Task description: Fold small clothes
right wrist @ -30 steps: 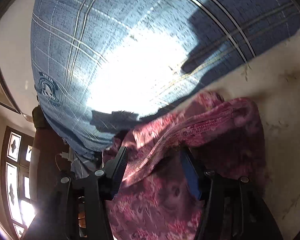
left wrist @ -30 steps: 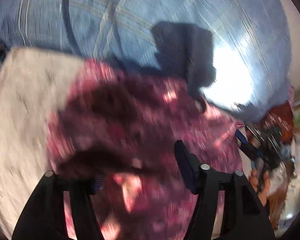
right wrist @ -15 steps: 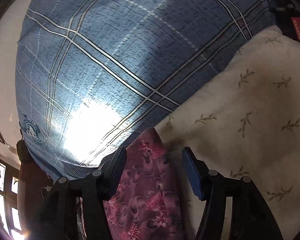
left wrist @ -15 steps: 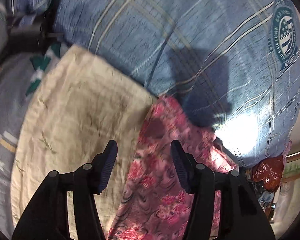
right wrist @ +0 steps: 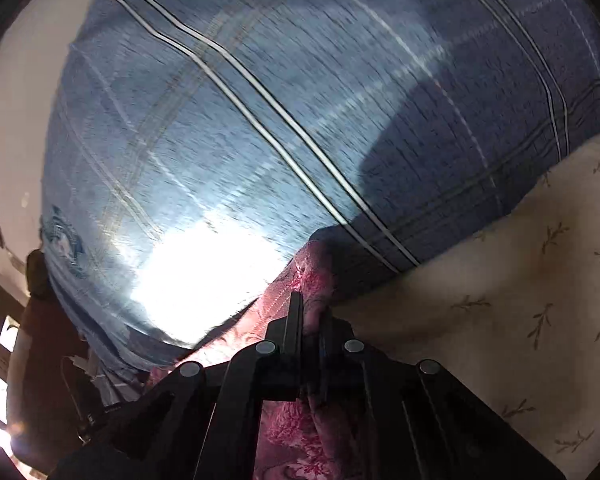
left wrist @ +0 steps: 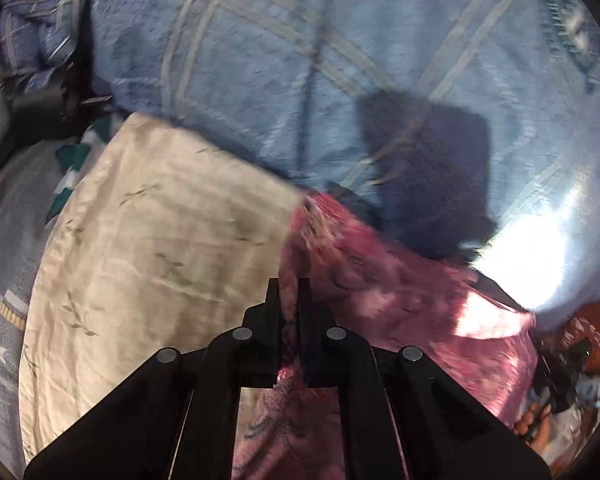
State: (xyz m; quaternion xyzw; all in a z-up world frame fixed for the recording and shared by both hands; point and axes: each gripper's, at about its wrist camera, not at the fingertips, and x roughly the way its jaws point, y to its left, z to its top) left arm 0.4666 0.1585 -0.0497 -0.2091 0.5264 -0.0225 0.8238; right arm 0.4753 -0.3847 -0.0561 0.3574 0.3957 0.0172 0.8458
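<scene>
On cream sheet [left wrist: 148,248]: pink garment [left wrist: 400,292], thin, limp, light. Left gripper [left wrist: 289,292] and right gripper [right wrist: 306,316] both clenched on its edge; best held at corners.

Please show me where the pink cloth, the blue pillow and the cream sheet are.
Pink cloth [left wrist: 400,280]: left wrist view, its spread middle.
Blue pillow [right wrist: 260,100]: right wrist view, its checked face.
Cream sheet [left wrist: 160,240]: left wrist view, its bare middle.

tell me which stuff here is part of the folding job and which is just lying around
Part of the job:
pink floral garment
left tongs, shut on it
right tongs, shut on it

Lying about:
blue plaid pillow
cream leaf-print cloth
</scene>
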